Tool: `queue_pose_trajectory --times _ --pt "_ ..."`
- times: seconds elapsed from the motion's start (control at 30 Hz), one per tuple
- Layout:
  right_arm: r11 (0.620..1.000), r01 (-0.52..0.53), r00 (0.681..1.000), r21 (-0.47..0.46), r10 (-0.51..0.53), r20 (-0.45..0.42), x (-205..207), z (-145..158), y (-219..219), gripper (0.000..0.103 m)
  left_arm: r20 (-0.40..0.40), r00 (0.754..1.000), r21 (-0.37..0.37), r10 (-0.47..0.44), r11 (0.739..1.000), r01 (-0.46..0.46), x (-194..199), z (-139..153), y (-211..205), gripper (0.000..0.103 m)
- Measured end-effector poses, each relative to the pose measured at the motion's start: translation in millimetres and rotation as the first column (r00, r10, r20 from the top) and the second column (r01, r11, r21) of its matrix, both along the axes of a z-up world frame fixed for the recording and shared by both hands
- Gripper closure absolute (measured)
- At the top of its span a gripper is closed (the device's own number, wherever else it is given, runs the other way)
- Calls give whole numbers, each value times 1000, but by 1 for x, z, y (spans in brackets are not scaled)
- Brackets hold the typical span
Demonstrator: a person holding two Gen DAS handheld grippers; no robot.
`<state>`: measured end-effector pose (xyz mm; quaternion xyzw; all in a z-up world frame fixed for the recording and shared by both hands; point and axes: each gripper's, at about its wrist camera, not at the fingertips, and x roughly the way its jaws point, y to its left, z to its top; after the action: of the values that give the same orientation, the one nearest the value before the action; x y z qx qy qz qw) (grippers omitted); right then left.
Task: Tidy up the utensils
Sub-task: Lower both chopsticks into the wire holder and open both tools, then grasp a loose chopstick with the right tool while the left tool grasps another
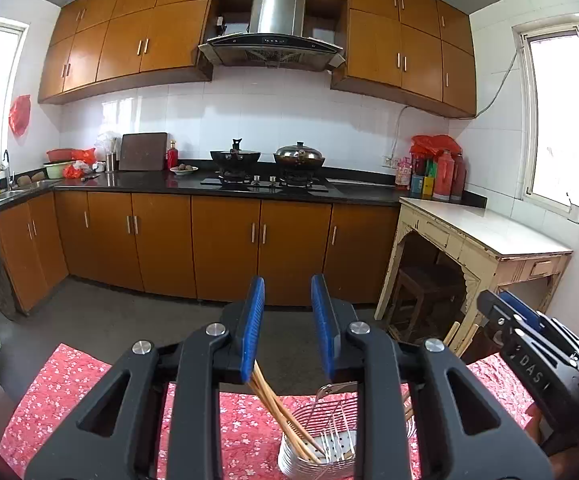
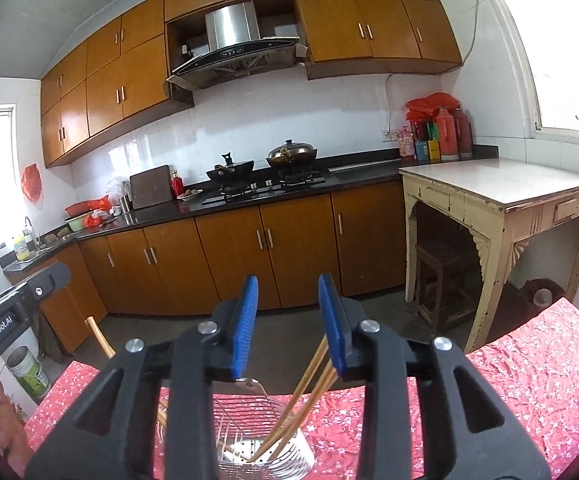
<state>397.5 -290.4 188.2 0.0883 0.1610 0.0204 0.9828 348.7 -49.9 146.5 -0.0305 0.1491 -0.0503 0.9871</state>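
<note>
Writing: "DAS" on right tongs' body in left wrist view; "GenRobot.AI" on left tongs' body in right wrist view.

Steel wire utensil holder (image 1: 321, 444) stands on red floral tablecloth (image 1: 69, 392) near table's front edge.

Left tongs (image 1: 287, 320) part open; bamboo chopsticks (image 1: 277, 412) lean up-left against left pad, tips down in holder, not clamped.

Right tongs (image 2: 287, 316) part open; second chopstick bundle (image 2: 305, 396) leans up-right against right pad, unclamped.

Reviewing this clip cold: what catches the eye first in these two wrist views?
The blue-padded left gripper and right gripper, each open above a bundle of wooden chopsticks standing in a steel wire utensil holder on a red floral tablecloth. Behind, orange-brown cabinets line the kitchen.
</note>
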Motion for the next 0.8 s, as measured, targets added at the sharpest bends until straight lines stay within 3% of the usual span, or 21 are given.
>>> queue_pose_trajectory --times 0.23,0.47,0.8 --pt "1000 19 1000 -12 -19 -12 -24 -3 -14 71 -4 1000 0 16 1000 -16 -18 1 14 77" --pt "999 37 999 -11 -37 -27 -72 -16 -32 70 -18 999 0 39 999 -39 -60 -13 39 73" --pt "999 33 991 -43 -38 -126 -177 -85 -38 66 -77 993 38 91 995 -88 -146 -83 76 68"
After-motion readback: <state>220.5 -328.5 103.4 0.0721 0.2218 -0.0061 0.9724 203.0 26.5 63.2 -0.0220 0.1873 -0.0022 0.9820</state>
